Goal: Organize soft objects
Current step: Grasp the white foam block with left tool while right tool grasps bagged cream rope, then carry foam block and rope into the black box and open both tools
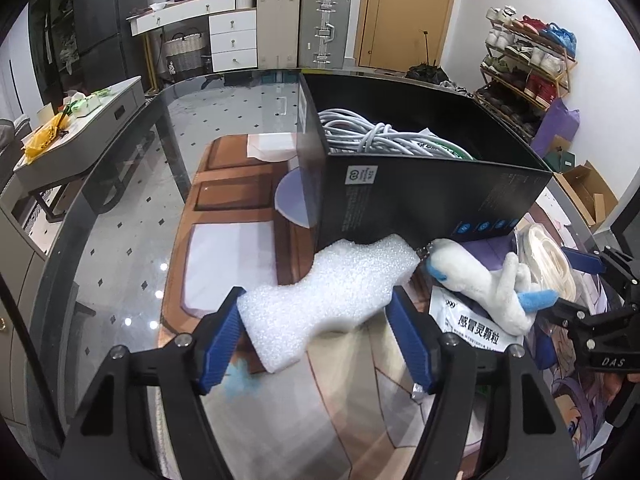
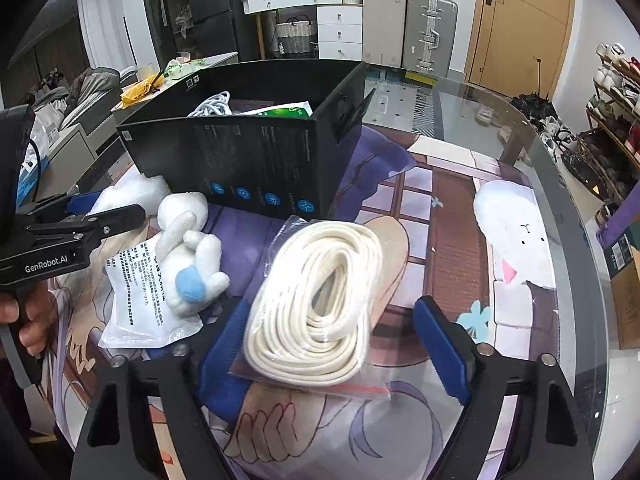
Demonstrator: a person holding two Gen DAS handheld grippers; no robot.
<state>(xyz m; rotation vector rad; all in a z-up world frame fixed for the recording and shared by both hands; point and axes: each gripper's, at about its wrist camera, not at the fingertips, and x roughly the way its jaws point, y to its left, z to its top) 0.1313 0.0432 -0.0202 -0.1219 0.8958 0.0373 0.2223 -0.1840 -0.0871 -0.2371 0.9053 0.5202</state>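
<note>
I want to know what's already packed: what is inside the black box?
Inside the black box lies a coil of grey-white cable and a green-and-white packet. The box walls and the cable hide the bottom, so anything underneath cannot be seen.

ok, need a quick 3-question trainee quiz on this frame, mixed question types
1. True or false: the black box on the table is empty.
2. Multiple choice: what lies between the left gripper fingers? A) plush toy B) white foam piece C) medicine sachet
3. Short answer: what sits between the right gripper fingers, and how is it packed?

Key:
1. False: a grey cable and a green-printed packet show inside.
2. B: the white foam piece; the plush toy and medicine sachet lie to its right.
3. A coil of cream rope, sealed in a clear plastic bag.
</note>
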